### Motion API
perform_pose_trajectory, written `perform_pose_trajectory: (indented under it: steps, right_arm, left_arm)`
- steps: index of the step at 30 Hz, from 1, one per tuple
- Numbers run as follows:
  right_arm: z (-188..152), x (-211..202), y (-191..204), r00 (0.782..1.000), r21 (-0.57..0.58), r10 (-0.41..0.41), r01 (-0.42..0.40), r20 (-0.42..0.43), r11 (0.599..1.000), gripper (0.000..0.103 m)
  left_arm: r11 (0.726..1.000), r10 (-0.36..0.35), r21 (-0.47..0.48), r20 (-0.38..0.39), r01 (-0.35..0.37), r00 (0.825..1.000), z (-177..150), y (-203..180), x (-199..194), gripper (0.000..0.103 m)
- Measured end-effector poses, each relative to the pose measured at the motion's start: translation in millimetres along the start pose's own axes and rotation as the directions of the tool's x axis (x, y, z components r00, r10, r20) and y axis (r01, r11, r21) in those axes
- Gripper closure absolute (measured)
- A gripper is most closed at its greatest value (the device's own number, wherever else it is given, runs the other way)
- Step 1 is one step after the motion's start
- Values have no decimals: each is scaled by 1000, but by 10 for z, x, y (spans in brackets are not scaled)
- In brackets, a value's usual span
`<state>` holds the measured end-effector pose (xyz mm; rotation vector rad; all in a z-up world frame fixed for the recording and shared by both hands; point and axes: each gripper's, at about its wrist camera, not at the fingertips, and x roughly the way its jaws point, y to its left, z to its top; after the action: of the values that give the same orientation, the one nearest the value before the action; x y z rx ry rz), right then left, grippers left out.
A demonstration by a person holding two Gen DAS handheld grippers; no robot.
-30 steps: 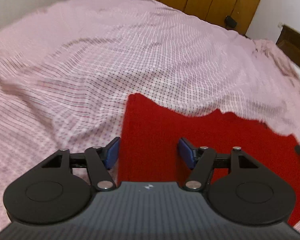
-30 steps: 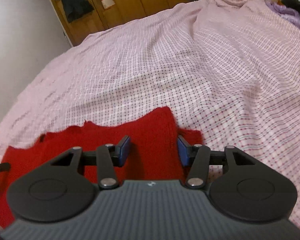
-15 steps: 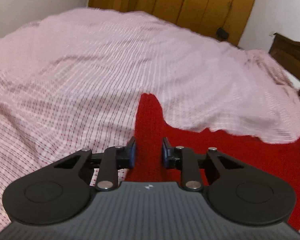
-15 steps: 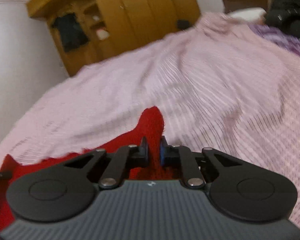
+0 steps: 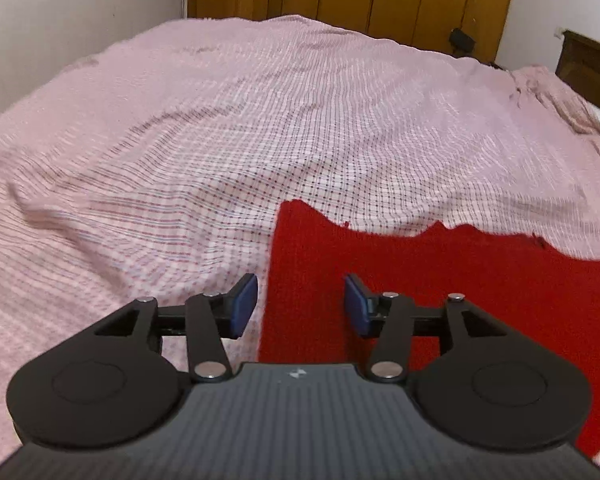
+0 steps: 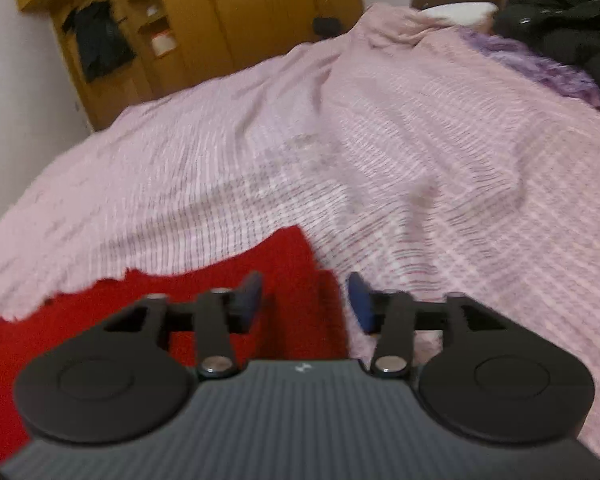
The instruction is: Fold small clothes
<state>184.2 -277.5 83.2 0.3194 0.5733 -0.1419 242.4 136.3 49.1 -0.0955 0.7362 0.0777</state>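
Your left gripper hangs over the near left corner of the red cloth, its jaws opening; the blue pads stand apart with the cloth's left edge running between them, and neither pad presses on the fabric. Your right gripper is at the other end of the same red cloth, its jaws also opening; the cloth's right edge lies under the gap, the pads clear of it, though this view is blurred and the exact clearance is hard to judge.

The cloth lies flat on the pink checked bedspread, close to the near edge of the bed. Its far edge is ragged and wavy, with a raised peak at each far corner: at the left end in your left wrist view, at the right end in your right wrist view.

As for containers, the only ones you have in sight are the open compartments of the wooden wardrobe beyond the bed. In your right wrist view a dark garment hangs in one, and a white tub with a reddish band sits on a shelf beside it; what the tub holds cannot be told. At the head of the bed a dark jacket lies piled next to a purple cloth.

No brand or writing can be read; a tiny pale mark on each gripper body is too small to make out
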Motion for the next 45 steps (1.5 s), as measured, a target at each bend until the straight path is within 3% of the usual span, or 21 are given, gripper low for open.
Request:
perform_pose_trajectory:
  steps: [11, 14, 20, 27, 35, 45]
  right_arm:
    - [31, -1101, -128, 995, 68, 102, -102, 2, 992, 47]
    - [-8, -1361, -98, 992, 75, 124, -123, -16, 990, 36]
    - [-310, -1685, -3, 985, 63, 169, -167, -23, 984, 31]
    - [-766, -1526, -83, 988, 201, 155, -147, -23, 968, 31]
    - [-1092, -1064, -253, 978, 447, 203, -159, -51, 880, 29]
    - [-1112, -787, -240, 982, 501, 187, -152, -20, 852, 31]
  left_arm:
    - [999, 29, 39, -3, -29, 1000, -200, -38, -907, 38]
    - [998, 34, 58, -16, -33, 999, -302, -78, -1127, 33]
    - [1000, 9, 9, -44, -9, 999, -580, -98, -1407, 32]
    - [997, 13, -79, -86, -20, 996, -979, -73, -1439, 31]
    - [991, 61, -112, -86, -71, 994, -1165, 68, -1313, 31]
    - [986, 77, -135, -137, -95, 988, -1245, 141, -1112, 31]
